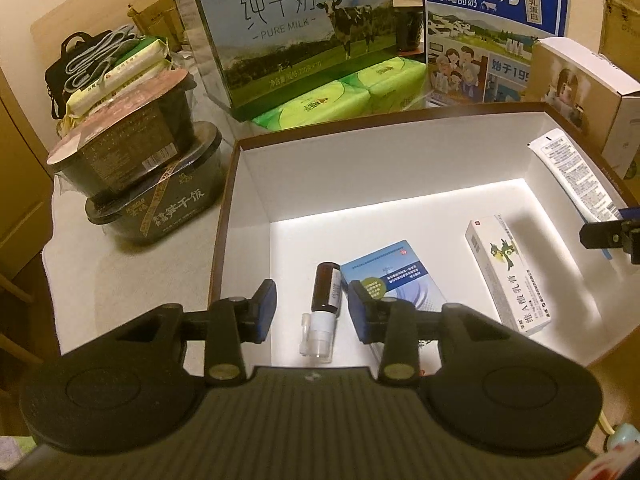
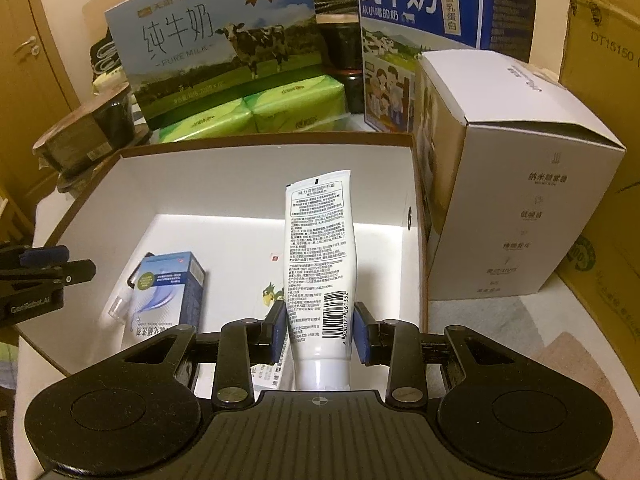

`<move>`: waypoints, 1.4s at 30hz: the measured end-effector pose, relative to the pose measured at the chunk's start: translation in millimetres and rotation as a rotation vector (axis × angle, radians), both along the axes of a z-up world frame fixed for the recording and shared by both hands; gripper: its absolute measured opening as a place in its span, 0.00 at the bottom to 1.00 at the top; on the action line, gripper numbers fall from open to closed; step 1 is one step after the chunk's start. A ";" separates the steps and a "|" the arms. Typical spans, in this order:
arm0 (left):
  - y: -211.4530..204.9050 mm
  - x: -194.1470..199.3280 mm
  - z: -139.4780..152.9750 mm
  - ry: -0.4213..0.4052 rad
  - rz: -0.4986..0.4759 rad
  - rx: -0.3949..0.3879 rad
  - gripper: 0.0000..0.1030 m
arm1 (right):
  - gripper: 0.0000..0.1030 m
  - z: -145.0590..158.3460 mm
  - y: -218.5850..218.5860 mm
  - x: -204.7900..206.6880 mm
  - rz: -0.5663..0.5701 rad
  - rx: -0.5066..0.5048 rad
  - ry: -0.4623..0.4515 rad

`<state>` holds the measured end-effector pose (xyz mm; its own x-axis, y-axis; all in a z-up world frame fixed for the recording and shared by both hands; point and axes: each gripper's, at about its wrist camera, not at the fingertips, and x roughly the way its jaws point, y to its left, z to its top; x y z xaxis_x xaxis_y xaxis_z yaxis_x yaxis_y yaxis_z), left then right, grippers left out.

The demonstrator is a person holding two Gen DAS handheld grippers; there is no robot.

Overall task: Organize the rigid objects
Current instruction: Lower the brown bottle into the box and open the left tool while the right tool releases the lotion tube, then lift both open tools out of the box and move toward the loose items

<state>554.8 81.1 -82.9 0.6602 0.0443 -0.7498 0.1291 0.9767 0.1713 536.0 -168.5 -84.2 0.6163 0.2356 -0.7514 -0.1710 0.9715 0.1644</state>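
White-lined cardboard storage box (image 1: 256, 184) with brown rim already holds the blue-and-white medicine carton (image 1: 394, 276), long white ointment carton (image 1: 506, 276) and brown glass spray bottle (image 1: 326, 304), near its front edge. Left gripper (image 1: 312, 312) stands open over that bottle, not touching. Right gripper (image 2: 320, 326) clamps a white plastic tube (image 2: 316, 248) with barcode over the box's right side; release left, I judge. Behind: "PURE MILK" carton (image 1: 288, 36).

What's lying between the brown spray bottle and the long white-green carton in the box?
The blue medicine box sits between the spray bottle and the white-green carton, on the box floor; the left wrist view shows it.
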 end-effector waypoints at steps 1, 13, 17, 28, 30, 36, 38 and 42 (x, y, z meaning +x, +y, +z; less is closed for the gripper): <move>0.5 -1.3 0.7 -0.001 0.000 -0.004 0.38 | 0.34 0.3 -0.3 0.3 -0.005 0.004 0.000; 0.4 -31.8 18.9 -0.018 -0.001 -0.059 0.54 | 0.57 17.9 -11.4 -15.5 -0.013 0.066 -0.066; -1.8 -46.7 28.9 -0.024 -0.002 -0.071 0.55 | 0.61 26.7 -13.5 -31.0 0.004 0.074 -0.081; -9.6 -96.4 61.2 -0.069 -0.012 -0.128 0.58 | 0.63 50.5 -16.2 -81.9 0.052 0.102 -0.117; -9.3 -106.4 66.3 -0.076 -0.006 -0.137 0.60 | 0.64 54.9 -17.6 -91.7 0.057 0.119 -0.121; -7.2 -141.0 79.9 -0.089 0.013 -0.160 0.61 | 0.64 67.8 -23.9 -127.0 0.078 0.160 -0.130; -7.5 -153.7 83.9 -0.088 0.012 -0.161 0.61 | 0.64 70.8 -26.4 -139.6 0.080 0.172 -0.130; -6.5 -178.5 90.0 -0.092 0.007 -0.165 0.61 | 0.64 75.5 -31.9 -163.6 0.082 0.191 -0.130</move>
